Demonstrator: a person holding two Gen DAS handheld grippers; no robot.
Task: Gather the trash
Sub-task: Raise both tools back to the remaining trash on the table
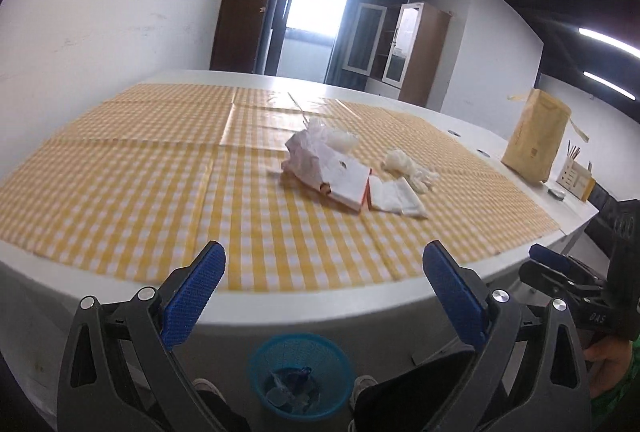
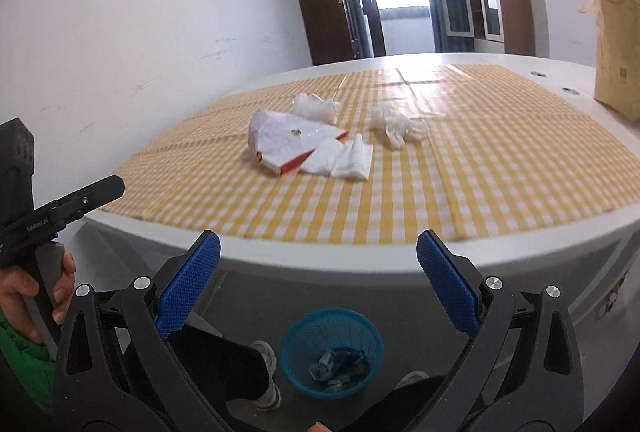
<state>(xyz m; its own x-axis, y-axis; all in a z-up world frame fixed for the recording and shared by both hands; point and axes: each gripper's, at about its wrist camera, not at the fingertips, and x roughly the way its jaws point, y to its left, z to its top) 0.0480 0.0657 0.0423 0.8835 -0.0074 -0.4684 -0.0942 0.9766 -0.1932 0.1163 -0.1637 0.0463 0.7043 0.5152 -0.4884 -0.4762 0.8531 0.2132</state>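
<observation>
Both grippers released, nothing between the blue pads: left gripper (image 1: 324, 280) and right gripper (image 2: 318, 268) both sit at the near edge of the white surface (image 1: 320, 306), jaws spread wide. Trash pile sits mid-surface on the yellow-and-white checked tablecloth (image 1: 120, 184): crumpled white paper carton with orange edge (image 1: 332, 176), flat white napkin (image 1: 394, 198) touching its right side, clear crumpled plastic wrap (image 1: 340, 140) just behind it, wadded white tissue (image 1: 408, 166) near on the right, apart from the carton. Blue mesh waste basket (image 2: 331, 350) stands on the floor below the surface edge, scraps already inside. Tan paper bag (image 1: 536, 136) upright at far right.
</observation>
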